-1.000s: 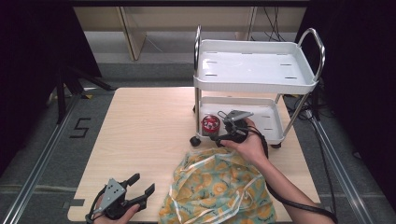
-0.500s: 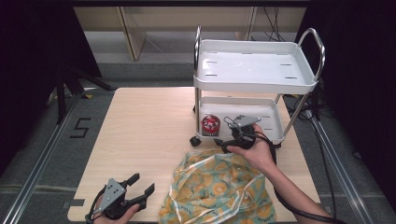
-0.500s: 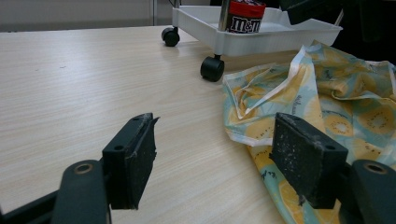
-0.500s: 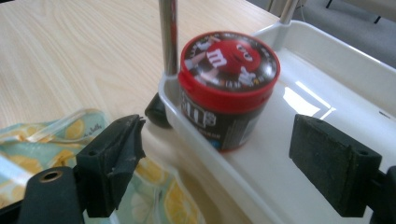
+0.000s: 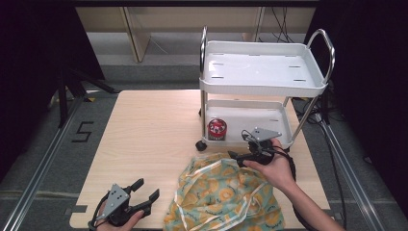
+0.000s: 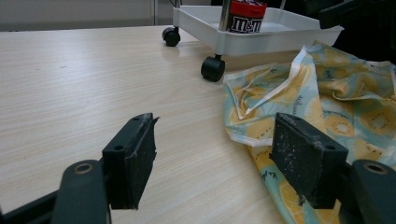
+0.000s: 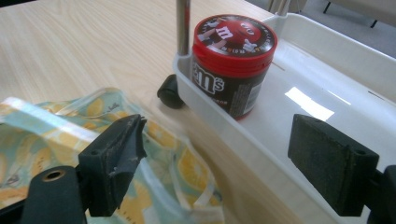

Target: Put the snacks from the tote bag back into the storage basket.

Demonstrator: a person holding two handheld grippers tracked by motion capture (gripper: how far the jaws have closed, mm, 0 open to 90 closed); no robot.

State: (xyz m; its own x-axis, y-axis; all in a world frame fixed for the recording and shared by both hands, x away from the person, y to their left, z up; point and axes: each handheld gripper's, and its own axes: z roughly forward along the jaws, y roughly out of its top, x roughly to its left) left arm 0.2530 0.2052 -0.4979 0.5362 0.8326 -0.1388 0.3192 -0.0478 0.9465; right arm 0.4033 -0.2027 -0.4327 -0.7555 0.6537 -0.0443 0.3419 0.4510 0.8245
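The right gripper, jaws spread and empty, is hovering near a round red-lidded M&M's canister in a glossy white plastic cart.

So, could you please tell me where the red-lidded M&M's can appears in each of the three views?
High view: M&M's can stands at the left front corner of the cart's lower tray.
Left gripper view: top edge, right of centre.
Right gripper view: upper centre.
Shared landmark: the black caster below it.
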